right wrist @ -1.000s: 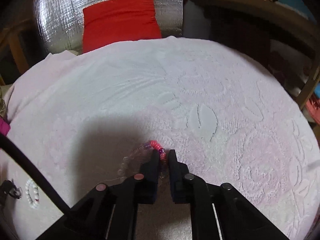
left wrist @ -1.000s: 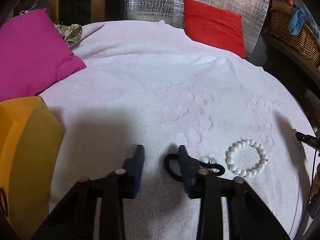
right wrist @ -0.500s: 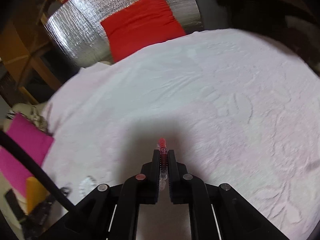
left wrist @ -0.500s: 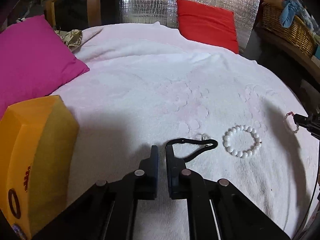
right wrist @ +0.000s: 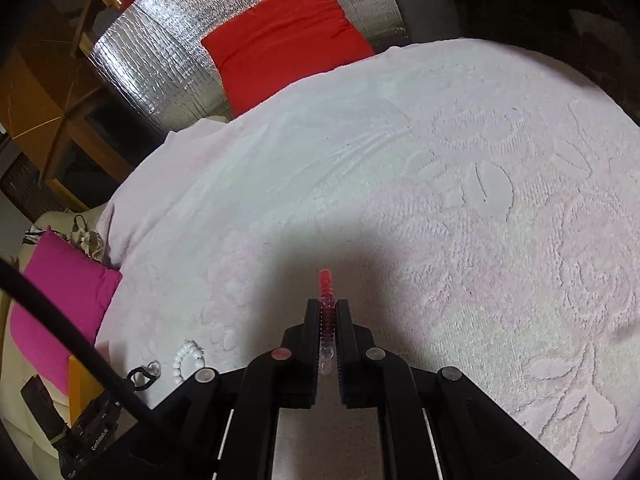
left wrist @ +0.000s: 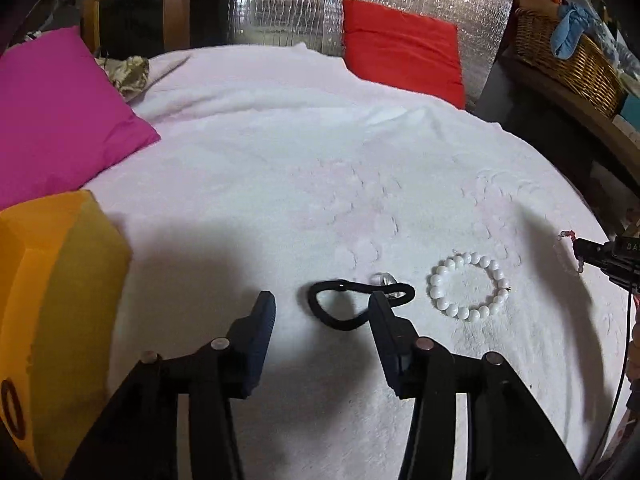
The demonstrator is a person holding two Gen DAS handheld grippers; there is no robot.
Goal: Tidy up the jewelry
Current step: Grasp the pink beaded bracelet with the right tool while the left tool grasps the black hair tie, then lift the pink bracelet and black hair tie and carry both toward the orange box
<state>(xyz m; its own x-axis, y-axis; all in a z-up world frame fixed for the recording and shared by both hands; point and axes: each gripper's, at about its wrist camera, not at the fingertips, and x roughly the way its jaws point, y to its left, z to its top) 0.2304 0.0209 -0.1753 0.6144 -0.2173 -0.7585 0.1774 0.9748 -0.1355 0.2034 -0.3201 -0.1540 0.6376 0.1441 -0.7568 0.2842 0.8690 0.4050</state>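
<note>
Hovering low in the left wrist view, the left claw (left wrist: 322, 308) is standing open over the white bedspread (left wrist: 280, 184), its jaws having just been opening, with part of the black hair tie (left wrist: 340, 322) lying on the bedspread between the fingers, unpinched. A small clear ring (left wrist: 384, 280) is sitting just behind the tie, and a white bead bracelet (left wrist: 468, 286) is lying to its right, apart from it. In the right wrist view, the right claw (right wrist: 328, 312) is gripping a red and clear bead bracelet (right wrist: 325, 284) at lower centre, lifted off the bedspread. The gathering step seems to be in hand. Next, the left claw is likely needing to settle around the tie and close, then carry it toward the yellow box (left wrist: 52, 280) at lower left, if that is the store.
</note>
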